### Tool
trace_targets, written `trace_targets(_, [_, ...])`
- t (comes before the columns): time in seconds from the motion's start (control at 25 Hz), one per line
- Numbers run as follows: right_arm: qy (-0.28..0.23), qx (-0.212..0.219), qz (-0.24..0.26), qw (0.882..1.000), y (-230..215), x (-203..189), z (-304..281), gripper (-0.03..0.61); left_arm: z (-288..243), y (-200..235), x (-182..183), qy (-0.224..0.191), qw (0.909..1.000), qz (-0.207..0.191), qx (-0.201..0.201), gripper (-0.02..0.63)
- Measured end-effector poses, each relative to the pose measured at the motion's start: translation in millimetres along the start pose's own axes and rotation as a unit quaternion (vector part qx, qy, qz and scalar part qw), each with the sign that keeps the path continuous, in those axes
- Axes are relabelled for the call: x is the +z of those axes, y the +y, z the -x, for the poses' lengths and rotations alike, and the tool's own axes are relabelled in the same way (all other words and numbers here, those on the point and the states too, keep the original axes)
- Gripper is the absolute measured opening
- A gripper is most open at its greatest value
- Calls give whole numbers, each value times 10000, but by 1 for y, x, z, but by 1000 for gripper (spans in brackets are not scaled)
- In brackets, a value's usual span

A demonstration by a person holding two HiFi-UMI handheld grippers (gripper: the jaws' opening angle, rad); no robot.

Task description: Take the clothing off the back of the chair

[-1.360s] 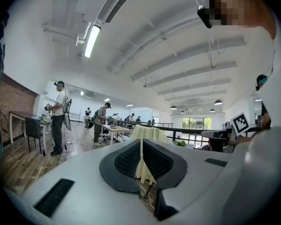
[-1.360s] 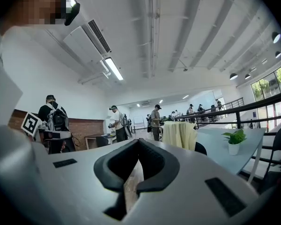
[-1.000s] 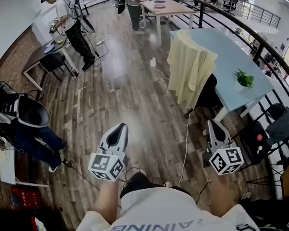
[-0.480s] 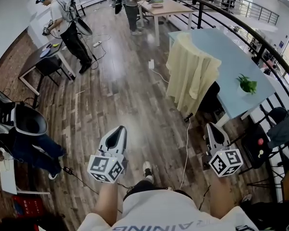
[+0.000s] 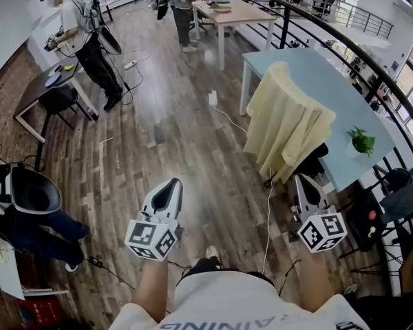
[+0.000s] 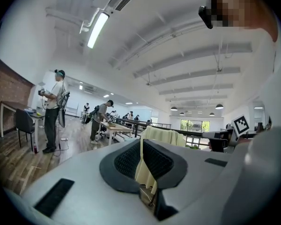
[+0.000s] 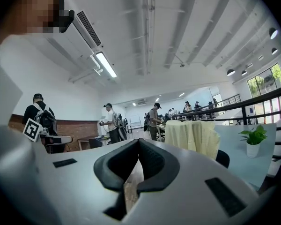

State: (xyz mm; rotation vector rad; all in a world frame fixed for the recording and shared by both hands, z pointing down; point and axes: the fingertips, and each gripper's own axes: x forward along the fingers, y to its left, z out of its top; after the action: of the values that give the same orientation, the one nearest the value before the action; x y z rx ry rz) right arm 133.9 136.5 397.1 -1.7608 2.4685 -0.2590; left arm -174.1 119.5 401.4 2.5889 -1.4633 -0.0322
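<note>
The pale yellow clothing (image 5: 289, 126) hangs over the back of a dark chair (image 5: 310, 162) at the blue bench (image 5: 316, 74), well apart from the left hand-held gripper (image 5: 169, 188) and the right hand-held gripper (image 5: 303, 184), both clenched on nothing. I judge the jaws must spread on approach and take the cloth at its top fold, lifting it clear rather than dragging. The head view shows the whole drape from above; the right gripper view shows it side-on near a potted plant (image 7: 254, 138).

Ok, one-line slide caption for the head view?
Left gripper and right gripper, both shut and empty, short of the pale yellow garment draped over a chair by the blue table.
</note>
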Motion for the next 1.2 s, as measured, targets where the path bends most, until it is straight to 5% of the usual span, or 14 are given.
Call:
trace_targets(0.6, [-46, -289, 217, 9993, 7, 5, -118, 23, -80, 102, 6, 71, 9995, 113, -280, 46])
trace_targets(1.2, [-475, -492, 182, 9975, -78, 55, -200, 23, -220, 106, 29, 207, 9978, -57, -632, 46])
